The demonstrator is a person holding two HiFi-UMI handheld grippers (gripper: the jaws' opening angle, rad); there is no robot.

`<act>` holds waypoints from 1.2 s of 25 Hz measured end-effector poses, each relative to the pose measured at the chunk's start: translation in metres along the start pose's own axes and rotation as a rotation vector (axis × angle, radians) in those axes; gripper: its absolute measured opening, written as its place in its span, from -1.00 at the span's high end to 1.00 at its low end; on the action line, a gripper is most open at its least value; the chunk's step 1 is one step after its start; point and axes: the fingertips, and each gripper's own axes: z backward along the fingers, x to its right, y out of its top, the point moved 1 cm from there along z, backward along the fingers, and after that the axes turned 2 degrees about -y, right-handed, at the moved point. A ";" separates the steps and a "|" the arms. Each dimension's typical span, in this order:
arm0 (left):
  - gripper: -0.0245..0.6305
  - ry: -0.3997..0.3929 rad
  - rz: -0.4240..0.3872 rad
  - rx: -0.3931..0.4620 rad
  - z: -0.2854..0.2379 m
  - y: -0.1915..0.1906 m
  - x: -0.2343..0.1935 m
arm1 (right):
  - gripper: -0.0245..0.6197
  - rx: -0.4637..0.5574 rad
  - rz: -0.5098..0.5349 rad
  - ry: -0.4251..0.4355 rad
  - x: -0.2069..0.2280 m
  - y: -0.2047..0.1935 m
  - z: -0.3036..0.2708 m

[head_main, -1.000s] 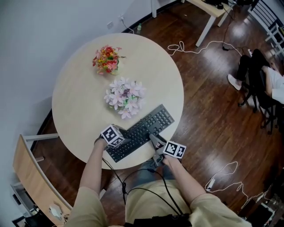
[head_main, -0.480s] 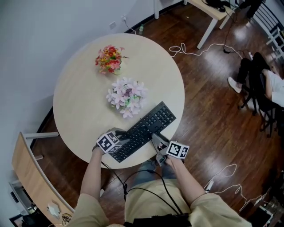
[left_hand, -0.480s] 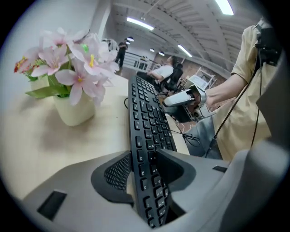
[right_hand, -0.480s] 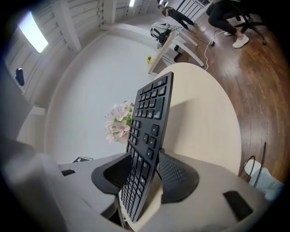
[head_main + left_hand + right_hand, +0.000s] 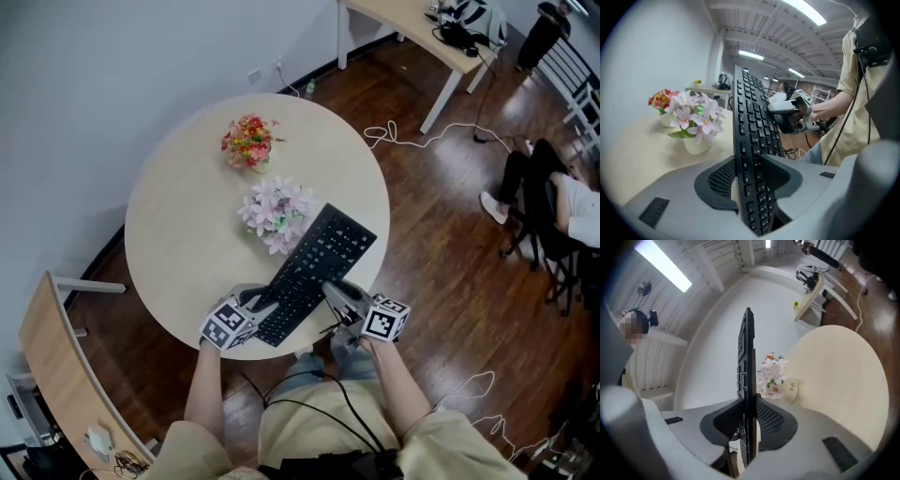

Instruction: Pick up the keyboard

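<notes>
The black keyboard point(image 5: 319, 272) is held up off the round table point(image 5: 178, 234), above its near edge, and runs away from me toward the pink flowers. My left gripper point(image 5: 265, 302) is shut on the keyboard's near left end. In the left gripper view the keyboard point(image 5: 752, 122) stands on edge, keys showing, clamped between the jaws of the left gripper point(image 5: 750, 176). My right gripper point(image 5: 336, 292) is shut on the near right edge. The right gripper view shows the keyboard point(image 5: 747, 362) edge-on, pinched between the jaws of the right gripper point(image 5: 750, 420).
A pot of pale pink flowers point(image 5: 278, 214) stands just beyond the keyboard's far end, and a red bouquet point(image 5: 249, 141) farther back. A person point(image 5: 553, 187) sits at the right. Cables point(image 5: 412, 136) lie on the wooden floor. A desk point(image 5: 422, 28) stands at upper right.
Both grippers have closed on the keyboard's near end and risen with it. The keyboard has left the table and swung to point more toward the flowers.
</notes>
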 end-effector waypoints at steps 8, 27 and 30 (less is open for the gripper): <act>0.43 0.265 -0.053 0.315 0.082 0.089 0.007 | 0.62 0.004 0.551 0.347 -0.159 0.091 -0.023; 0.44 0.486 -0.122 0.650 0.188 0.145 0.060 | 0.62 0.056 0.785 0.831 -0.325 0.118 -0.008; 0.54 0.487 -0.123 0.627 0.187 0.139 0.063 | 0.62 0.041 0.781 0.840 -0.325 0.113 -0.010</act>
